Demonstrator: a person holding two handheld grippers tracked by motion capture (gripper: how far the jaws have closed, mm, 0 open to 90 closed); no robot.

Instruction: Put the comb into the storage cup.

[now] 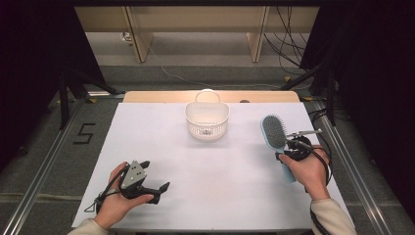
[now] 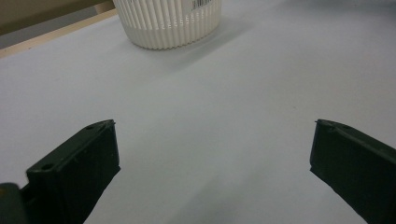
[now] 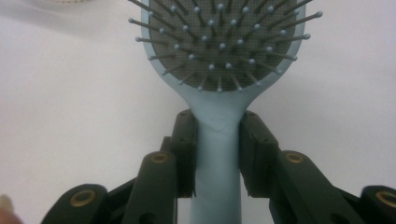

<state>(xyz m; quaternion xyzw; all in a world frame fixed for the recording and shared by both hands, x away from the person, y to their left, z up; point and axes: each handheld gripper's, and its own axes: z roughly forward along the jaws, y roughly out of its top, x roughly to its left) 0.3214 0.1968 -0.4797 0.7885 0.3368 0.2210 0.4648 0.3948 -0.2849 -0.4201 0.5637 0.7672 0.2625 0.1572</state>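
Observation:
A light blue hairbrush (image 1: pixel 274 133) with a grey bristle pad lies at the right of the white table, its head pointing away from the person. My right gripper (image 1: pixel 288 147) is shut on its handle just below the head; in the right gripper view both pads press the hairbrush (image 3: pixel 219 70) neck, right gripper (image 3: pixel 217 140). A white slatted basket (image 1: pixel 207 119) with a handle stands at the middle back. My left gripper (image 1: pixel 155 182) rests low at the front left, open and holding nothing, left gripper (image 2: pixel 215 149) facing the basket (image 2: pixel 168 23).
The white table sheet (image 1: pixel 210 171) spans the table, with a wooden strip (image 1: pixel 161 96) along its far edge. Black curtains, stands and cables flank both sides. A floor mark reading 5 (image 1: pixel 84 133) lies to the left.

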